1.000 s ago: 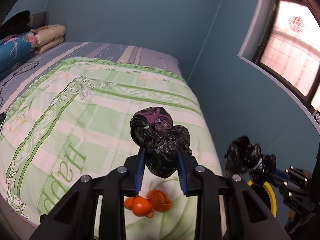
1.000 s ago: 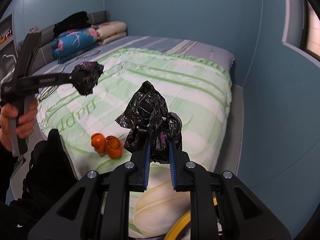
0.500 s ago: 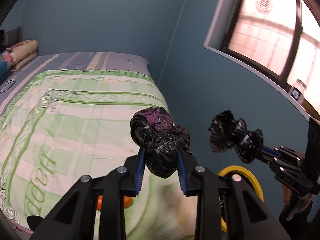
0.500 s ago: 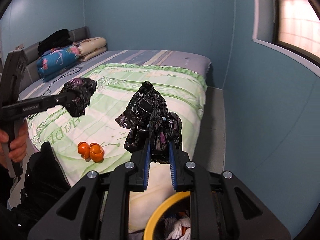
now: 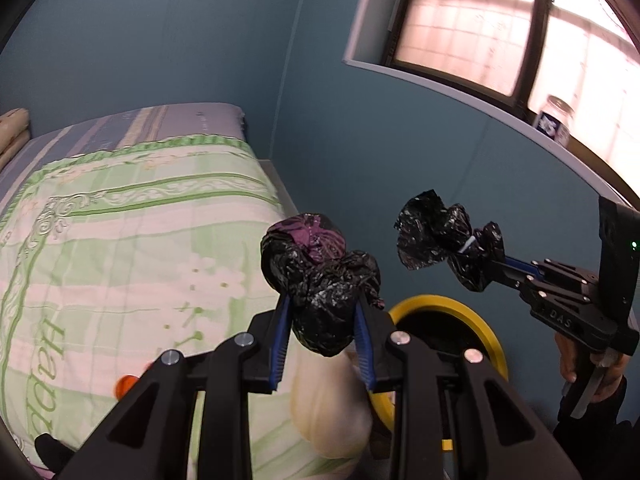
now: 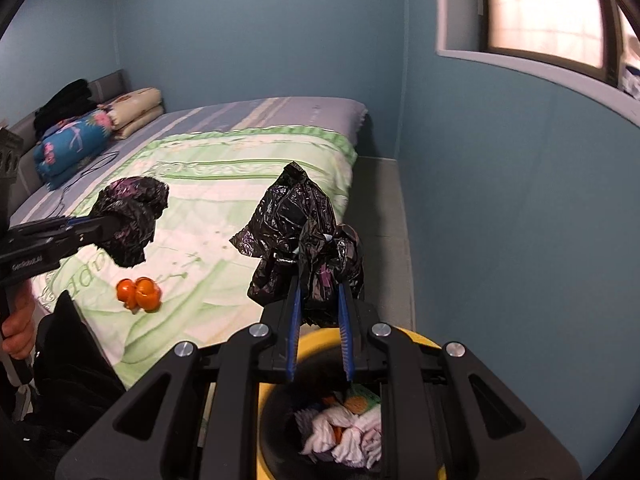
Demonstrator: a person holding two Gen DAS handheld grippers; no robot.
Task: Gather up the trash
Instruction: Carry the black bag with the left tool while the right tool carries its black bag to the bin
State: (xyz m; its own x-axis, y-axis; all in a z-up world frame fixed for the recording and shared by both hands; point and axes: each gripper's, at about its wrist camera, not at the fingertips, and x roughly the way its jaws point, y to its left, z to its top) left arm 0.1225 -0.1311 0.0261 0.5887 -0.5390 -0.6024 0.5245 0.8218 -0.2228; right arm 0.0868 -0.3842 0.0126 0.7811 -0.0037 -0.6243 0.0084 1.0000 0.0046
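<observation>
My left gripper (image 5: 320, 312) is shut on a crumpled black plastic bag (image 5: 316, 276) with a purple patch, held above the bed's corner; it also shows in the right wrist view (image 6: 132, 216). My right gripper (image 6: 318, 300) is shut on another black plastic bag (image 6: 296, 224), held just above the yellow-rimmed trash bin (image 6: 416, 338); this bag also shows in the left wrist view (image 5: 440, 240). The bin (image 5: 436, 308) holds white tissues (image 6: 344, 436) and other scraps. Orange peels (image 6: 138, 292) lie on the green bedspread (image 6: 224, 184).
The bed fills the left side, with folded pillows (image 6: 132, 116) and a blue bundle (image 6: 72, 144) at its head. A blue wall stands close on the right, with a window sill (image 5: 500, 108) carrying a jar (image 5: 556, 120). A narrow floor strip (image 6: 380, 220) runs between bed and wall.
Both grippers have swung right, away from the bed and toward the bin, still holding their bags. The bin's inside has come into the right wrist view.
</observation>
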